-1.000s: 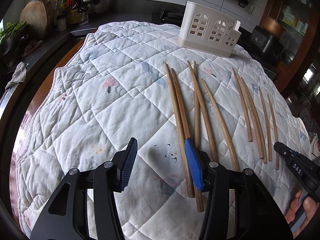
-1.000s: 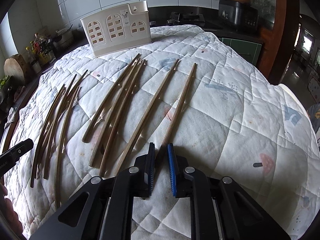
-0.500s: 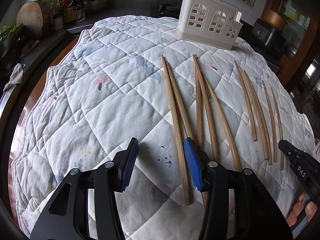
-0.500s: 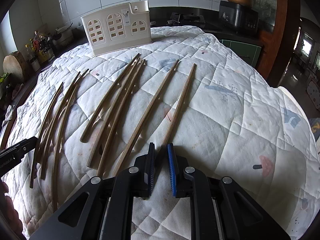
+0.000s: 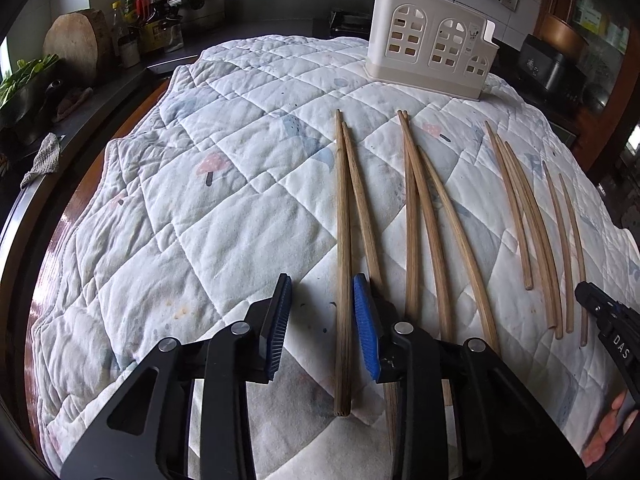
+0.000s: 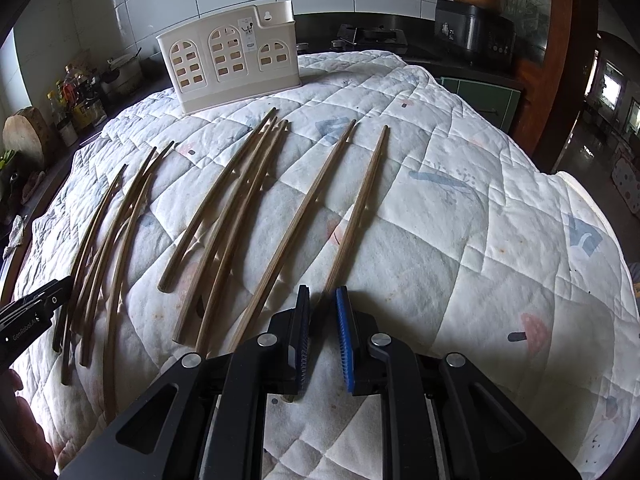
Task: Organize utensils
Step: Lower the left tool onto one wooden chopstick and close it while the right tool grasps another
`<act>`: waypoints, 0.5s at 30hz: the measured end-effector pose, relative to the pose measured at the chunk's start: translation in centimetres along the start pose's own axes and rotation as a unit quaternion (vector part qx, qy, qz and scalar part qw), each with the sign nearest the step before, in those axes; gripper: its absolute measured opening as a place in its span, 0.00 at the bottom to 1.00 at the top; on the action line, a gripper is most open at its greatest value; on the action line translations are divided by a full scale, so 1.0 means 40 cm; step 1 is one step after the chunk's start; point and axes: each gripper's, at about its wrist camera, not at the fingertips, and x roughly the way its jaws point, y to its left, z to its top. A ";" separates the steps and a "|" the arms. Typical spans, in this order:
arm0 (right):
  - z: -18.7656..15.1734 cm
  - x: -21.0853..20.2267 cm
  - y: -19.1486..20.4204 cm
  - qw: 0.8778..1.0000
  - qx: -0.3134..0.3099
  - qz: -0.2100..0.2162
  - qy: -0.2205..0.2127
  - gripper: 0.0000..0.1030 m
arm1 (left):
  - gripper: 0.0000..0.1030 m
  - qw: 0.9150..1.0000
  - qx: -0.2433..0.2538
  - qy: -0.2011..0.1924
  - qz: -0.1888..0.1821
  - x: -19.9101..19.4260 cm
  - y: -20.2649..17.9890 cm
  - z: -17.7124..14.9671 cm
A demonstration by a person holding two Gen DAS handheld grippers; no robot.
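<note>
Several wooden chopsticks lie in loose groups on a quilted white cloth point(image 5: 168, 216). A cream utensil holder point(image 5: 430, 58) with arched cut-outs stands at the far side, also in the right wrist view point(image 6: 232, 70). My left gripper point(image 5: 322, 328) is open and low over the cloth, its jaws either side of the leftmost chopstick point(image 5: 343, 248). My right gripper point(image 6: 322, 336) has a narrow gap, with the near end of the rightmost chopstick point(image 6: 360, 216) between its pads; whether they touch it is unclear.
Bottles point(image 5: 148, 16) and a round wooden block point(image 5: 74, 46) stand on the dark counter to the left. A dark appliance point(image 6: 472, 28) sits at the back right. The cloth's edge falls off on the right point(image 6: 592, 216).
My left gripper has moved right and forward, so the leftmost chopstick now lies between its open jaws. The right gripper has barely moved.
</note>
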 end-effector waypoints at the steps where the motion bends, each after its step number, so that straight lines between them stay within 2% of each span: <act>1: 0.000 0.000 0.001 1.000 0.000 -0.001 -0.001 0.14 | 0.30 1.000 0.002 -0.001 -0.001 -0.001 -0.003 -0.002; 5: 0.000 0.000 -0.005 1.000 0.001 0.004 -0.002 0.12 | 0.29 1.000 -0.004 0.000 -0.012 -0.004 0.002 -0.005; 15: -0.005 -0.016 -0.018 1.000 0.010 0.006 -0.009 0.08 | 0.29 1.000 0.003 -0.003 -0.010 -0.008 -0.011 -0.014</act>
